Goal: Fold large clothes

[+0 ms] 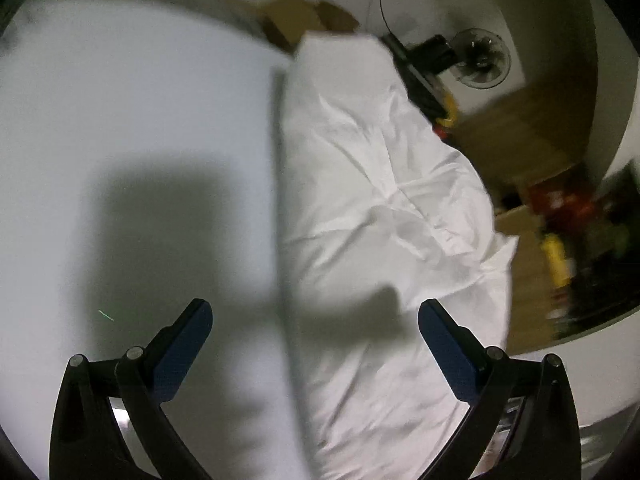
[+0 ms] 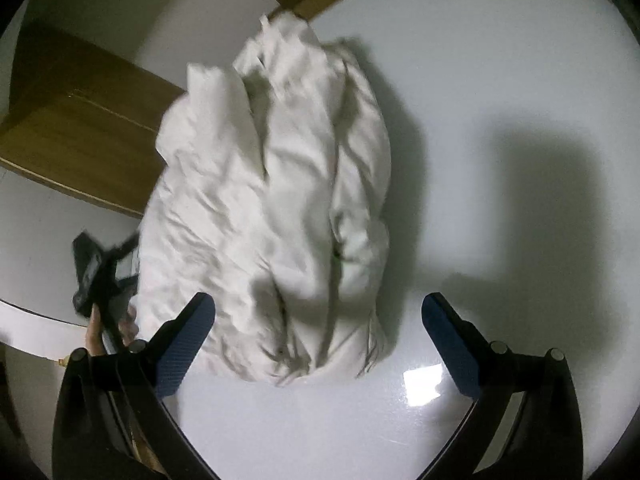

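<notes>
White crumpled garment (image 2: 272,200) on pale table (image 2: 500,80), both tools spread, no writing legible

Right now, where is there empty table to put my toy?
Bare table lies to the right of the crumpled white garment, and in front of it between the open right tool fingers. The left edge is crowded: the garment overhangs it beside the left tool.

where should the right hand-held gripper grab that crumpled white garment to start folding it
Probably the near edge of the crumpled white fabric garment, where a bunched hem fold lies closest on the white table. The open right hand-held gripper could come in low from the near side, one finger sliding under that raised ridge; the middle looks too bulky.
</notes>
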`<state>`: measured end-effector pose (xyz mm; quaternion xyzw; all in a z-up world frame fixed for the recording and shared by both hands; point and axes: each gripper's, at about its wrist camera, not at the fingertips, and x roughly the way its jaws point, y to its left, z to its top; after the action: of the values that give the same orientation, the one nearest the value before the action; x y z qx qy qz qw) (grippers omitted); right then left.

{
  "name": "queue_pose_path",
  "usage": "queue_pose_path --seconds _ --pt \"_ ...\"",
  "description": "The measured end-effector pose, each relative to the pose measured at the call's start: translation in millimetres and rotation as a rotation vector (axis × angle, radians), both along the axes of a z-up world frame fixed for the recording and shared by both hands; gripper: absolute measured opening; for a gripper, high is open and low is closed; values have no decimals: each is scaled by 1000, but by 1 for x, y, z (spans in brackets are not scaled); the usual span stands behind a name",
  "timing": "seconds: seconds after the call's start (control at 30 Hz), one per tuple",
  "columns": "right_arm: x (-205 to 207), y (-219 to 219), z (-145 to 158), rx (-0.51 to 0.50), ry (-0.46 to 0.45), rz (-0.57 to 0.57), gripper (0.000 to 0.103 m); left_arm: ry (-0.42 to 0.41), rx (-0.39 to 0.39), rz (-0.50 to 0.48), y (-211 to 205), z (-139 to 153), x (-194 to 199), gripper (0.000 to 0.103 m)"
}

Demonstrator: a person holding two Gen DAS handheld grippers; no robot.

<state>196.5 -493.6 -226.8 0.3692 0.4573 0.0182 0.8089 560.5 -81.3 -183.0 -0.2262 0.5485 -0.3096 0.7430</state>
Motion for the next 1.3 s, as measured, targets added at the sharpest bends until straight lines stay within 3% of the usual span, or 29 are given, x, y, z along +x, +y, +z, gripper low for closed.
queue_pose_path --seconds 0.2,0.4,0.5,0.63,0.73,0.8,0.9,1.1,1.3 --pt "12 8 -16 73 -20 48 103 1 -114 -16 -26 -8 45 103" --pt "43 5 -20 138 -57 101 103 -10 -158 -58 -55 -18 77 103" --pt "58 18 -16 71 -61 155 103 -43 -150 -72 -69 -20 84 103" --pt "69 28 -13 15 -60 162 103 -18 -147 -49 -71 -22 85 100" --pt "69 33 -13 -16 -53 145 97 -20 -62 -19 -71 -19 81 73" --pt "63 38 -14 -28 -34 118 78 -44 -23 -14 -70 -12 72 44" --pt "57 39 -8 -3 -39 91 54 -105 39 -34 -72 5 57 27" --pt "45 52 5 33 -34 82 38 -125 70 -15 -58 20 34 20" --pt "44 58 15 63 -64 138 36 -199 119 -23 -20 59 -1 20"
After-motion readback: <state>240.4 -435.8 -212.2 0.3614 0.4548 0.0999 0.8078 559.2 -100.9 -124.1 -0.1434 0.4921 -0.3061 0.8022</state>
